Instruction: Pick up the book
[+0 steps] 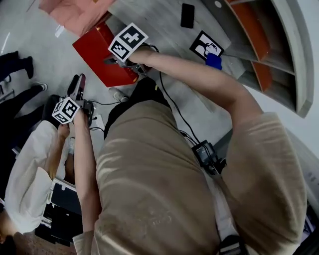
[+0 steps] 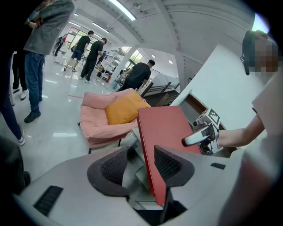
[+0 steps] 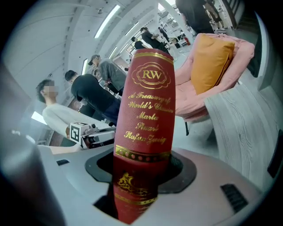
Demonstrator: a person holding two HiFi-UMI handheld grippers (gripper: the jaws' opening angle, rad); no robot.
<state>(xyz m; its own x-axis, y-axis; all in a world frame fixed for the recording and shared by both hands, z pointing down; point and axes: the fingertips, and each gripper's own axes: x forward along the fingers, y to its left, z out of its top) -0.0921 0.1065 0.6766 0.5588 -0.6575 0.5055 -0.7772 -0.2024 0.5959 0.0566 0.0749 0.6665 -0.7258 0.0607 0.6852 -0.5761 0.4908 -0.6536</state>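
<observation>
A thick red book point(image 1: 97, 52) with gold lettering on its spine point(image 3: 148, 106) is held upright off the table. My right gripper point(image 1: 118, 63) is shut on its lower spine, and its jaws point(image 3: 143, 165) clamp both covers. My left gripper point(image 1: 77, 85) is lower and to the left, pointing at the book. In the left gripper view the book's cover point(image 2: 166, 128) fills the middle. Its lower corner reaches into the gap of the left gripper point(image 2: 137, 165), near the right pad point(image 2: 170, 165). The left pads stand wide apart and do not press on it. The right gripper point(image 2: 201, 134) shows behind the book.
A pink armchair point(image 2: 101, 119) with an orange cushion point(image 3: 212, 66) stands past the book. The grey wood-grain table point(image 1: 164, 30) holds a black phone point(image 1: 187, 15) and a marker card point(image 1: 206, 46). Orange shelves point(image 1: 254, 45) are on the right. A person in white point(image 1: 25, 174) and several bystanders point(image 2: 90, 50) are nearby.
</observation>
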